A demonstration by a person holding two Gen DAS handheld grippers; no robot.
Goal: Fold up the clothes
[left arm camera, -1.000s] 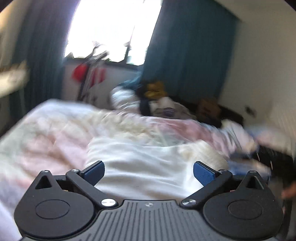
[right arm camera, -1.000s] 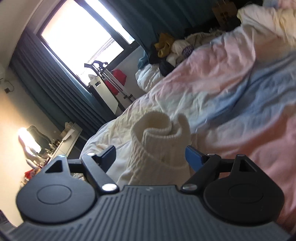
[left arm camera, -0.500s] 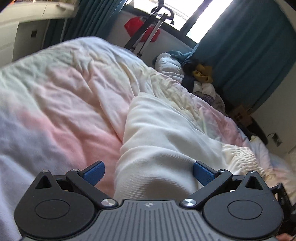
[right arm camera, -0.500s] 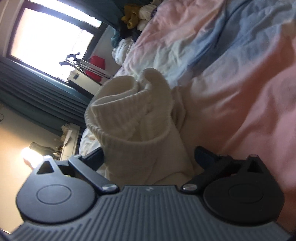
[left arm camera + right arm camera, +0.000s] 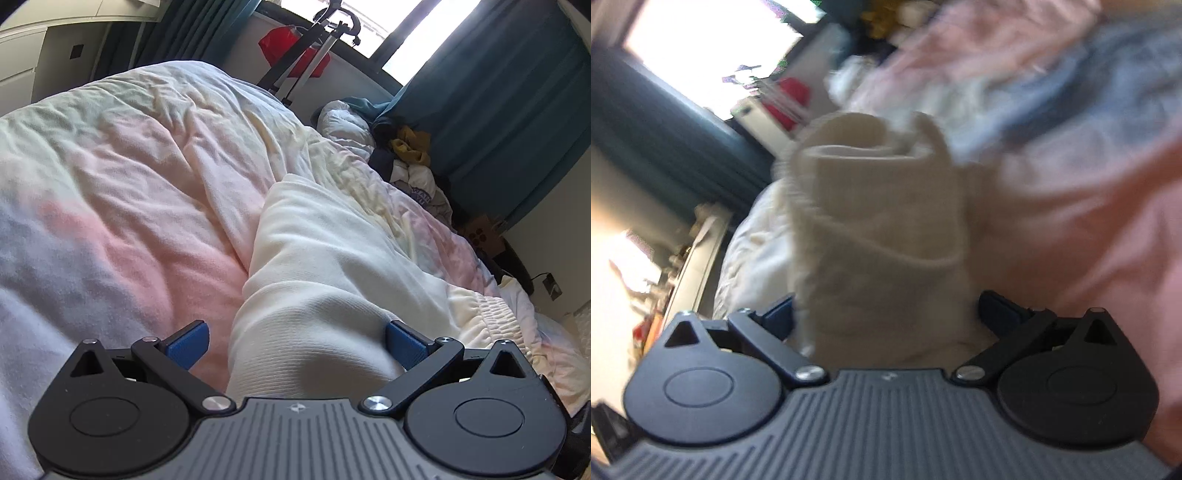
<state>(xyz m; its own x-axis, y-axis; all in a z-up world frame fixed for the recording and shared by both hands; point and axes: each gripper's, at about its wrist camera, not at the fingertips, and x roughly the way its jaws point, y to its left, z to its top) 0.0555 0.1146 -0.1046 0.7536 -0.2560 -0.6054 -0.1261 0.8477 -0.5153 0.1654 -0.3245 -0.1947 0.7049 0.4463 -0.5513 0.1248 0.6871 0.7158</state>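
A cream-white garment (image 5: 332,266) with an elastic waistband (image 5: 491,317) lies stretched across the bed. In the left wrist view my left gripper (image 5: 295,341) is open, its blue pads on either side of one end of the garment. In the blurred right wrist view my right gripper (image 5: 886,314) is open around a ribbed cuff (image 5: 882,206) of the same cream cloth, which stands bunched up between the fingers. Whether the pads touch the cloth is not clear.
The bed is covered by a rumpled pastel pink, yellow and blue duvet (image 5: 122,177). A pile of clothes (image 5: 410,155) lies by the teal curtain (image 5: 509,110). A metal rack with a red bag (image 5: 295,55) stands under the window. A cardboard box (image 5: 484,236) is at the right.
Both grippers have dropped low toward the bed and closed in on the garment. The cuff now fills the right view, which is blurred by motion. Both stay open.
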